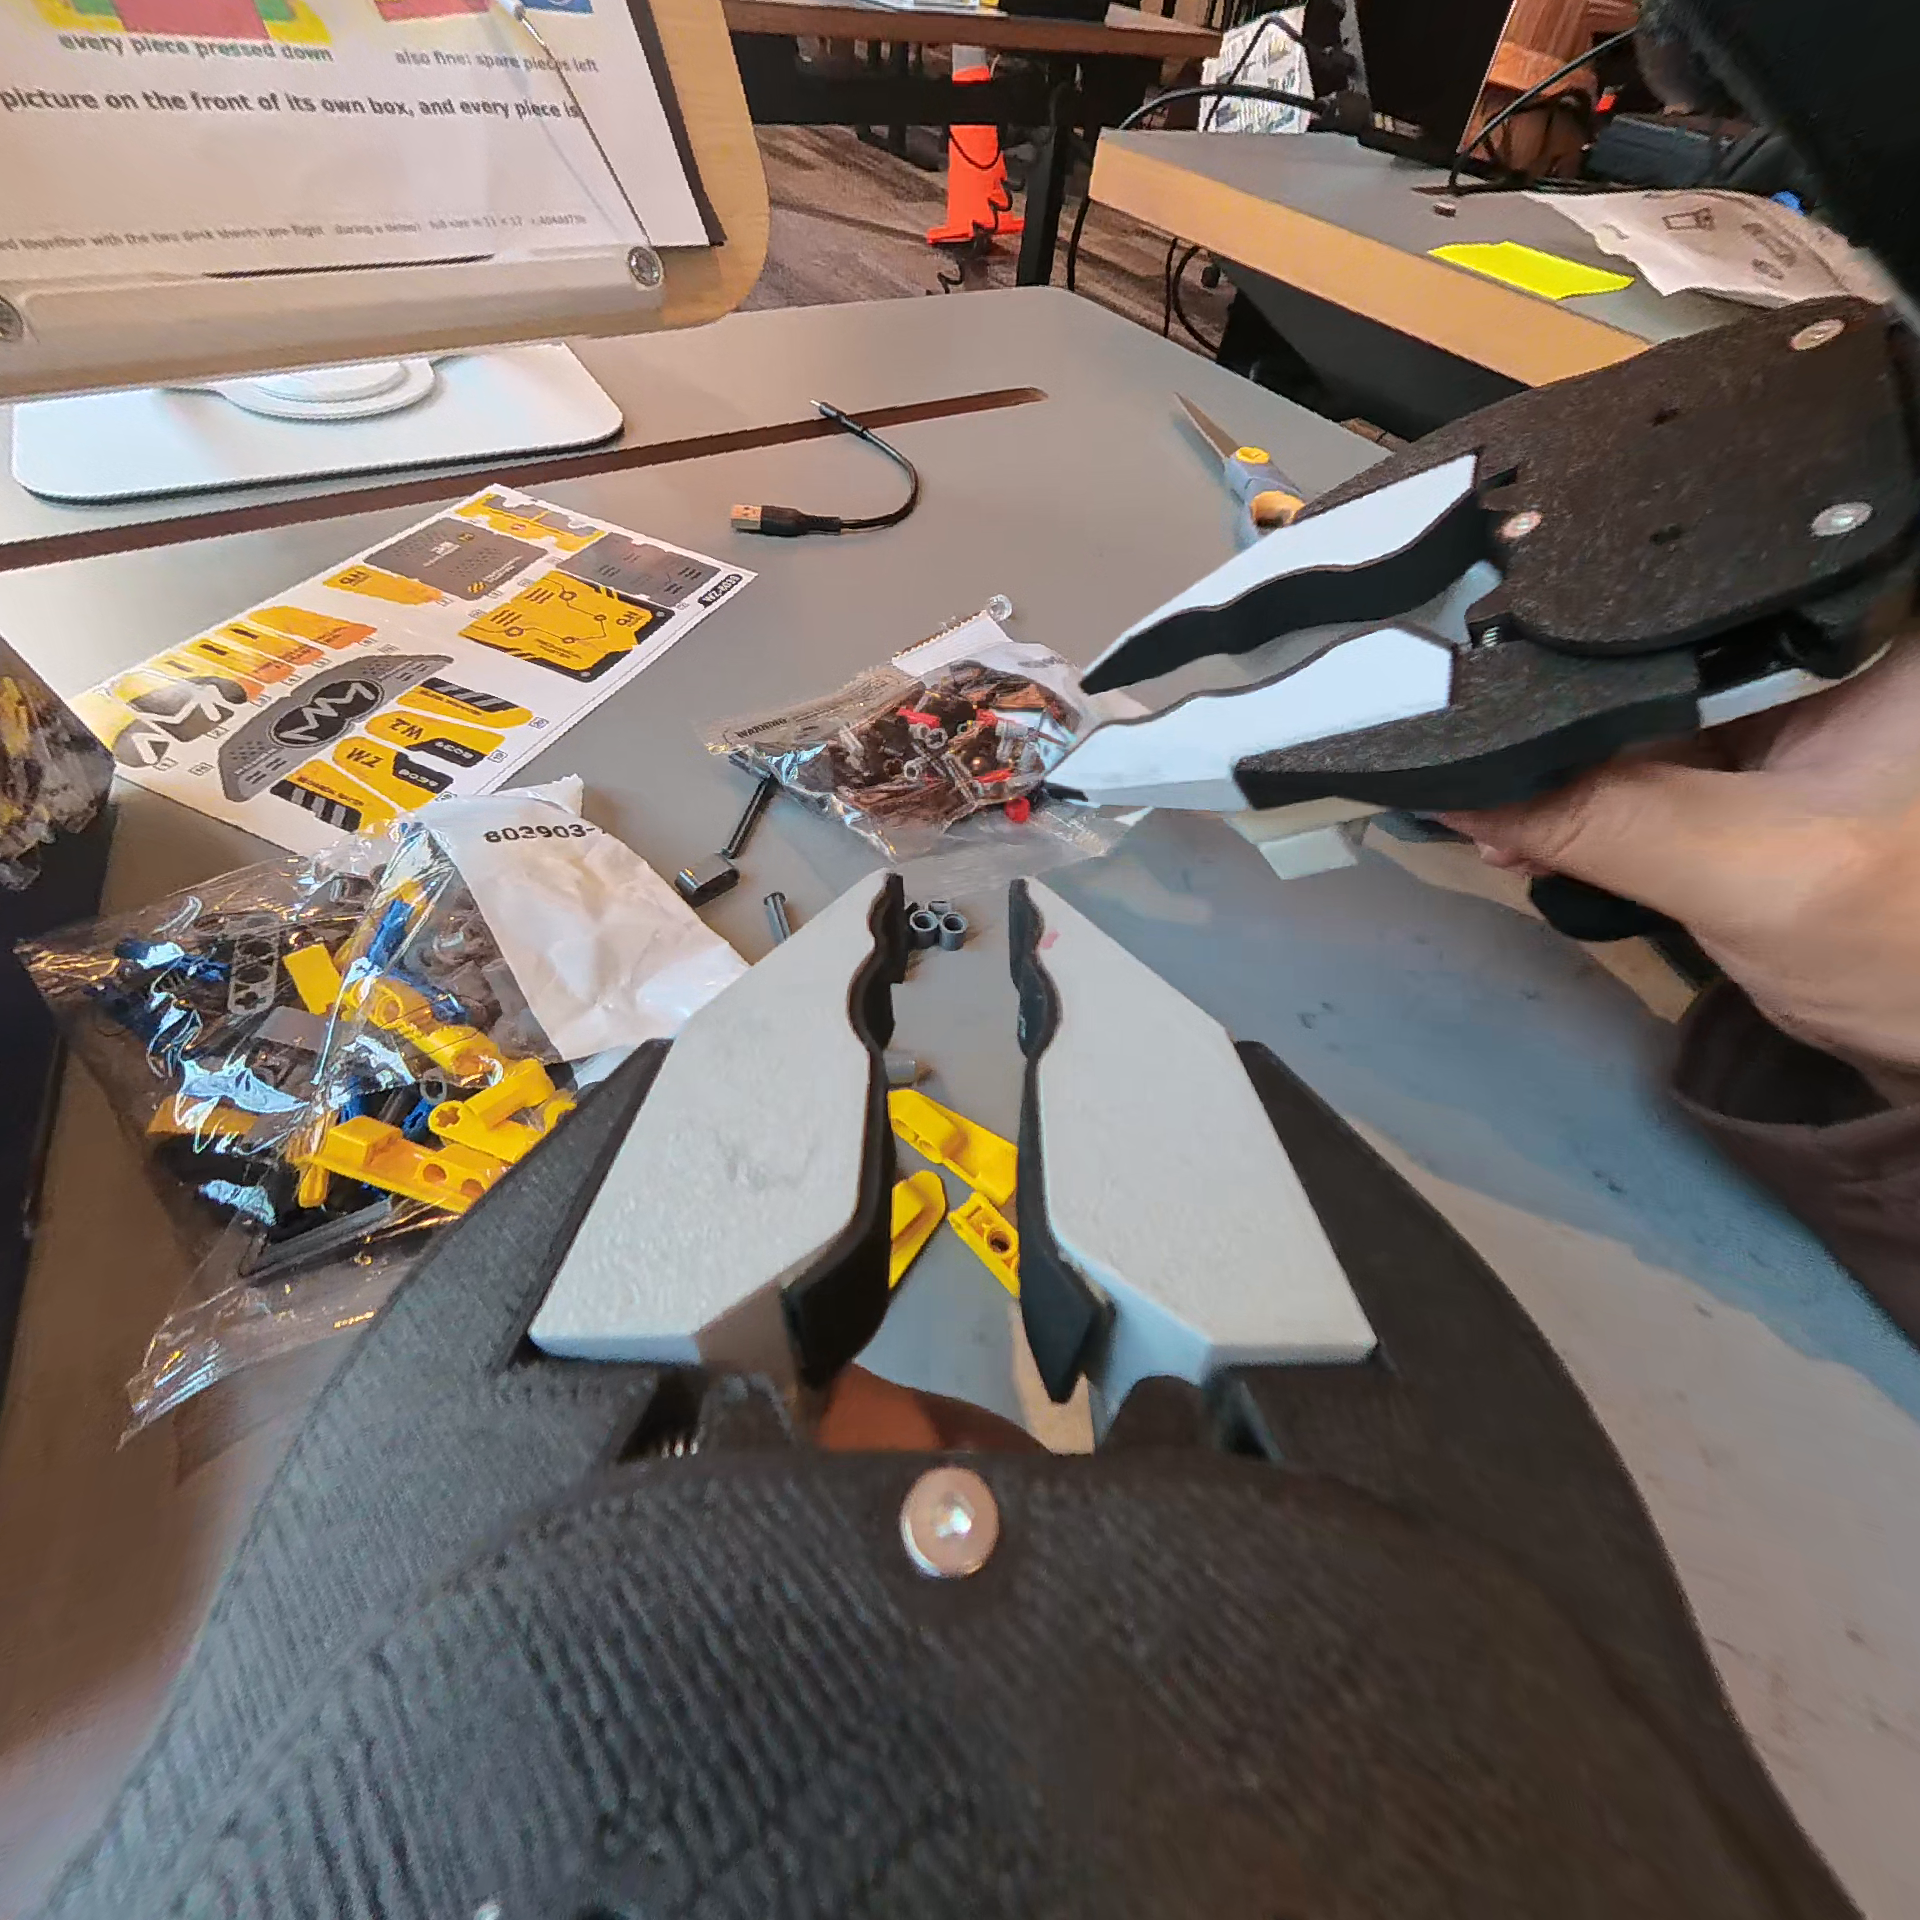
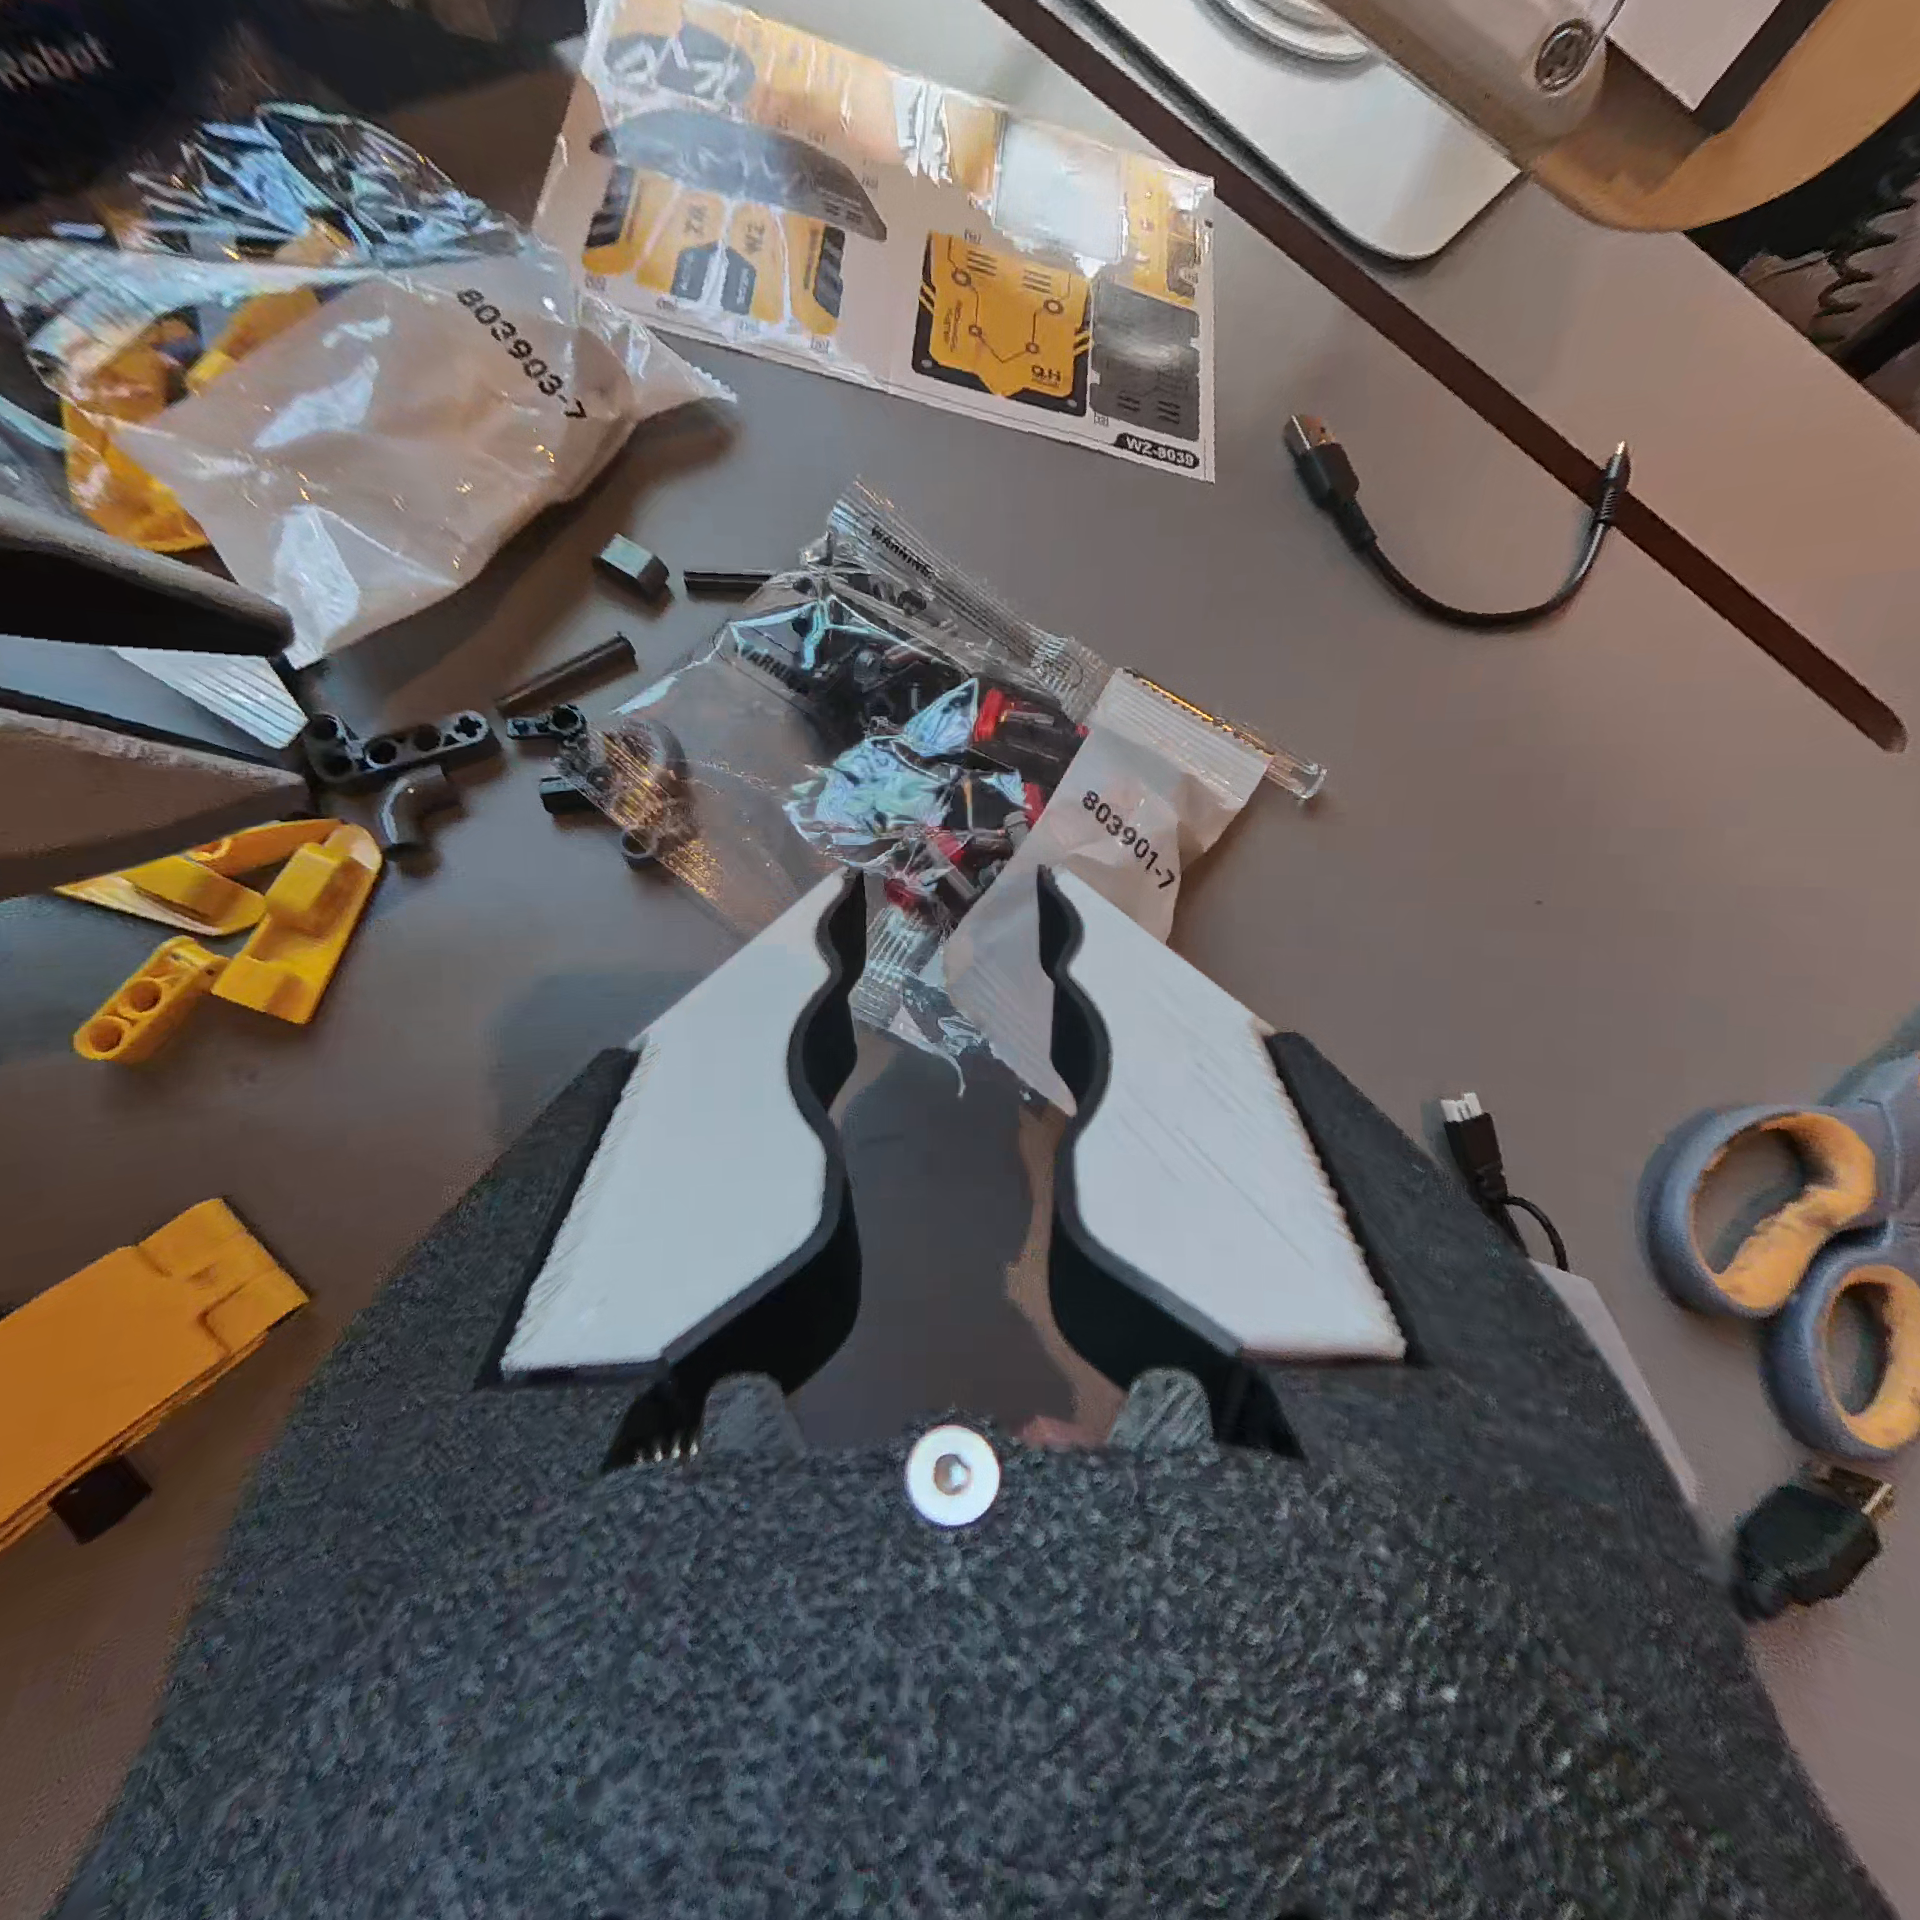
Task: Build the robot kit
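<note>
I am working over a grey table, and I am taking the small clear bag of black and red pieces at its middle as my landmark. Beyond that bag the white base of a sign stand is sitting at the far edge. Left of the bag, the larger clear bag of yellow, blue and grey pieces is lying crumpled, and just behind it the yellow and black sticker sheet is lying flat. Right of the landmark bag, scissors with grey and orange handles are resting, and beyond the bag a short black cable is curling.

I am holding my right fingers parted with nothing gripped; their tips are hanging over the near edge of the small bag, and I cannot tell whether they are touching it. My left fingers are also standing apart and empty, hovering just short of the bag above loose yellow pieces and a few small grey bushings.
</note>
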Demonstrator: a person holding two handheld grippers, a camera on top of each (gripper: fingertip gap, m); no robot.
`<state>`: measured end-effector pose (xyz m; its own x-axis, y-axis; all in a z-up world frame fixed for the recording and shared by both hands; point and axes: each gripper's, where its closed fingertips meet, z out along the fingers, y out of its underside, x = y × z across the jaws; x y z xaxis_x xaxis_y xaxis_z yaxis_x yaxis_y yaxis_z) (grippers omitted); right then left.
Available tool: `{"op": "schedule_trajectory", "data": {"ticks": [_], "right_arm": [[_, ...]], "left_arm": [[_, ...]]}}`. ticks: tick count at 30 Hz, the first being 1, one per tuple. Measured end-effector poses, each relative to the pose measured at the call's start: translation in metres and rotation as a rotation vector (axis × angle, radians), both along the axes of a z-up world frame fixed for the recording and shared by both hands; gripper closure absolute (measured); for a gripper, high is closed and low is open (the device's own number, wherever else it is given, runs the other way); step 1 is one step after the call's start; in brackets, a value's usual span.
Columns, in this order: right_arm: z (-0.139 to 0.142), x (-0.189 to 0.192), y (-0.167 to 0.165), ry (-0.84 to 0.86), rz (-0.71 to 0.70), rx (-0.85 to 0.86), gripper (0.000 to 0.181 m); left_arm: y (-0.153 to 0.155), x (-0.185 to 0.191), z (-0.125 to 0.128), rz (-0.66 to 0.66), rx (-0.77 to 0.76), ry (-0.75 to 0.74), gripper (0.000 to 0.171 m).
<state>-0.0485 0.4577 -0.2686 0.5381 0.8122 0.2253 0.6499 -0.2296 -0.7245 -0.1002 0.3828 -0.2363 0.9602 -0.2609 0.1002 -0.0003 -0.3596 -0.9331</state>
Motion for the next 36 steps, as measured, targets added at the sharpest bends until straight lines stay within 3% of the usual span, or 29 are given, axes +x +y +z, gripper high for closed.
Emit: {"op": "schedule_trajectory", "data": {"ticks": [4, 7, 12, 16, 18, 24, 29, 30, 31, 32, 36], "right_arm": [[-0.009, 0.012, 0.01, -0.106, -0.057, 0.045, 0.153], [-0.01, 0.012, 0.01, -0.13, -0.056, 0.062, 0.181], [0.004, -0.008, -0.002, -0.036, 0.018, 0.091, 0.181], [0.011, -0.015, -0.01, -0.012, 0.078, 0.11, 0.158], [0.0, -0.025, -0.023, -0.033, 0.164, 0.058, 0.129], [-0.016, -0.024, -0.028, -0.188, 0.178, 0.109, 0.137], [-0.02, -0.014, -0.017, -0.15, 0.109, 0.033, 0.126], [-0.021, -0.014, -0.018, -0.136, 0.109, 0.011, 0.128], [-0.023, -0.014, -0.019, -0.131, 0.11, -0.01, 0.142], [-0.027, -0.012, -0.018, -0.145, 0.109, -0.014, 0.17], [-0.026, -0.017, -0.015, -0.128, 0.081, 0.009, 0.177]], "left_arm": [[-0.001, 0.002, 0.001, -0.009, 0.011, 0.009, 0.153], [-0.002, 0.004, 0.003, -0.017, 0.023, 0.026, 0.152], [-0.002, 0.004, 0.003, -0.018, 0.027, 0.029, 0.152], [-0.002, 0.003, 0.005, -0.014, 0.032, 0.025, 0.152], [-0.003, 0.003, 0.006, -0.012, 0.037, 0.023, 0.151], [-0.002, 0.001, 0.007, -0.004, 0.05, 0.039, 0.15], [-0.002, 0.003, 0.005, -0.01, 0.042, 0.039, 0.151], [-0.002, 0.004, 0.005, -0.012, 0.041, 0.041, 0.151], [-0.002, 0.004, 0.005, -0.014, 0.042, 0.043, 0.15], [-0.002, 0.005, 0.005, -0.015, 0.044, 0.046, 0.15], [-0.002, 0.004, 0.005, -0.013, 0.045, 0.047, 0.15]]}}
